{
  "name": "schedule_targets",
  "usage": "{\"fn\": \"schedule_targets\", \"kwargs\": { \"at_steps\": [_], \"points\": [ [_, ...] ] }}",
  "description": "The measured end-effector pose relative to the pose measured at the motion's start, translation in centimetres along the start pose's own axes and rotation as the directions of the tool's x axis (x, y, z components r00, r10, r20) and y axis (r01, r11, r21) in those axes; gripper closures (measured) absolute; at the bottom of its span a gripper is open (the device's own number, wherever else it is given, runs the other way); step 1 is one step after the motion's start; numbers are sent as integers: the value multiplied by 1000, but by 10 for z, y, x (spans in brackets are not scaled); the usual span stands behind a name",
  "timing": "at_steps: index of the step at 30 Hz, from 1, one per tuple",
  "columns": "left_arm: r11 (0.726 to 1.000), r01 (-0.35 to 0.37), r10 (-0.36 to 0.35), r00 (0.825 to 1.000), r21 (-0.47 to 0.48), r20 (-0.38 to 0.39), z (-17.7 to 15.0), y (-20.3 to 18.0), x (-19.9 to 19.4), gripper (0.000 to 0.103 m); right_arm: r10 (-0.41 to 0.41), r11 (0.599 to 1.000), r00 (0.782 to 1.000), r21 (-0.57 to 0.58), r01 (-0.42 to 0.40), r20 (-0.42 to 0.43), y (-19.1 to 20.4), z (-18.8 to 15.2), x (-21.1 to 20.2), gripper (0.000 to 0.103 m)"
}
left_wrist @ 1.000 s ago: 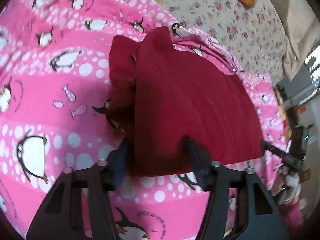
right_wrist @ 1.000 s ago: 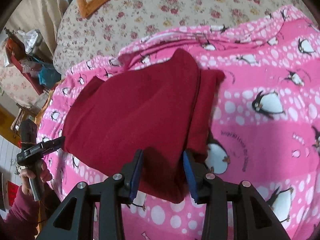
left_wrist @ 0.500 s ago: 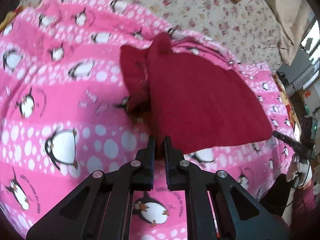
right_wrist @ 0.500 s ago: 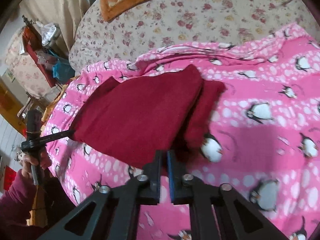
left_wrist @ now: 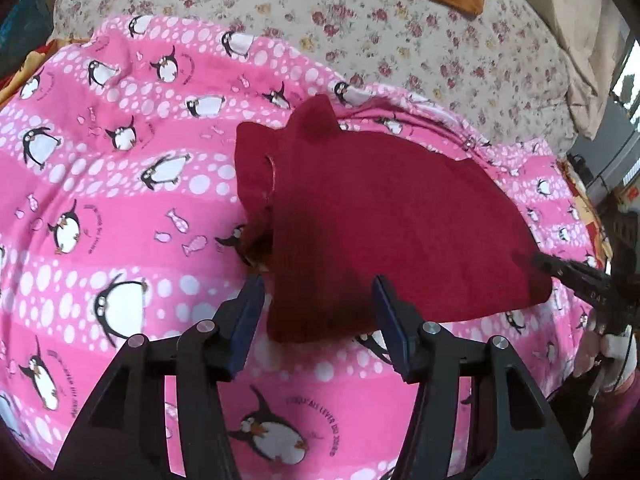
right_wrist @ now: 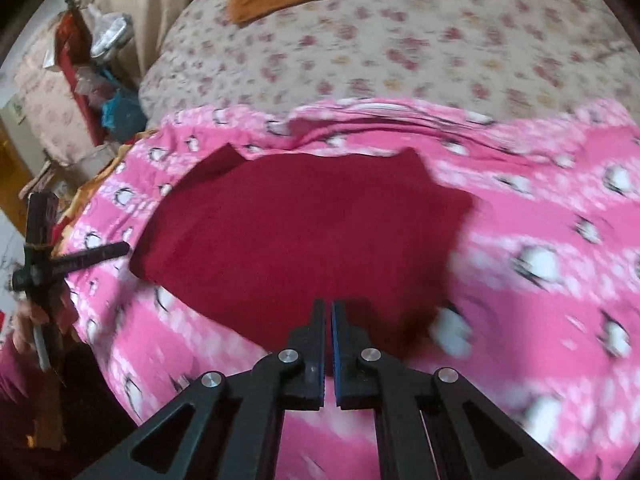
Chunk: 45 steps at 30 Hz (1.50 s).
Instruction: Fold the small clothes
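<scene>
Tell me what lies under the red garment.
The red garment lies on the pink penguin blanket, which shows all around it. A folded-under red layer sticks out on one side. What the blanket looks like directly beneath the garment is covered.

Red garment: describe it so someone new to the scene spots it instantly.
Find the pink penguin-print blanket spread over the floral bedspread. The red garment lies folded flat near the blanket's middle, ahead of the left gripper. It is the only plain dark red, unpatterned fabric there.
</scene>
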State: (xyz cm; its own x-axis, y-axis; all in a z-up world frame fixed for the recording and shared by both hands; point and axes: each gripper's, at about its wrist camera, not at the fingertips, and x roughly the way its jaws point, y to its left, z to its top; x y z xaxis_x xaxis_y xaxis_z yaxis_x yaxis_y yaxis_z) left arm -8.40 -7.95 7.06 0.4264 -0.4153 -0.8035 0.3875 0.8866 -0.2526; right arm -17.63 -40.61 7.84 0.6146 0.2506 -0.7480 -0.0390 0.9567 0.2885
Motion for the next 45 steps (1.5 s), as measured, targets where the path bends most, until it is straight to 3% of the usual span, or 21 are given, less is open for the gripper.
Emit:
{"fn": "schedule_targets", "kwargs": {
  "at_steps": [6, 12, 15, 17, 18, 19, 20, 27, 29, 30, 31, 35, 40, 45],
  "points": [
    [993, -54, 52, 998, -107, -21, -1, 14, 25, 48, 84, 994, 995, -70, -88, -52, 57, 41, 71, 101],
    [988, -8, 7, 1000, -156, -5, 0, 25, 35, 48, 106, 985, 987, -122, -121, -118, 88, 67, 133, 101],
    [988, 10, -7, 1000, -156, 19, -1, 27, 38, 46, 167, 983, 983, -63, -172, -79, 86, 78, 141, 97],
    [986, 31, -25, 999, -161, 39, -2, 28, 40, 44, 210, 977, 977, -38, -212, -44, 83, 80, 141, 64],
    [985, 37, -30, 999, -167, 43, -3, 28, 40, 43, 230, 972, 972, -31, -231, -40, 84, 81, 141, 32],
    [985, 46, -37, 998, -168, 53, -3, 29, 41, 43, 263, 964, 964, -24, -264, -33, 84, 81, 140, 11],
    [984, 54, -44, 997, -168, 64, -4, 30, 41, 43, 276, 961, 961, -26, -277, -25, 86, 81, 138, 8],
    [981, 87, -72, 993, -171, 93, -7, 34, 41, 43, 172, 972, 981, -143, -184, -95, 116, 91, 146, 8],
    [980, 97, -81, 992, -176, 97, -8, 36, 40, 43, 148, 972, 983, -168, -165, -107, 125, 96, 153, 18],
    [979, 101, -85, 992, -176, 98, -8, 36, 40, 43, 145, 971, 983, -176, -163, -109, 129, 99, 158, 37],
    [979, 105, -89, 991, -174, 97, -8, 36, 40, 43, 147, 970, 982, -177, -166, -115, 132, 103, 163, 48],
    [977, 121, -106, 990, -178, 95, -8, 38, 41, 43, 149, 970, 978, -170, -173, -145, 145, 120, 192, 54],
    [966, 154, -136, 986, -209, 100, -6, 43, 42, 43, 127, 964, 978, -213, -160, -163, 169, 138, 223, 54],
    [949, 196, -175, 979, -247, 107, -5, 50, 41, 43, 75, 965, 968, -227, -131, -239, 183, 147, 251, 54]
  ]
}}
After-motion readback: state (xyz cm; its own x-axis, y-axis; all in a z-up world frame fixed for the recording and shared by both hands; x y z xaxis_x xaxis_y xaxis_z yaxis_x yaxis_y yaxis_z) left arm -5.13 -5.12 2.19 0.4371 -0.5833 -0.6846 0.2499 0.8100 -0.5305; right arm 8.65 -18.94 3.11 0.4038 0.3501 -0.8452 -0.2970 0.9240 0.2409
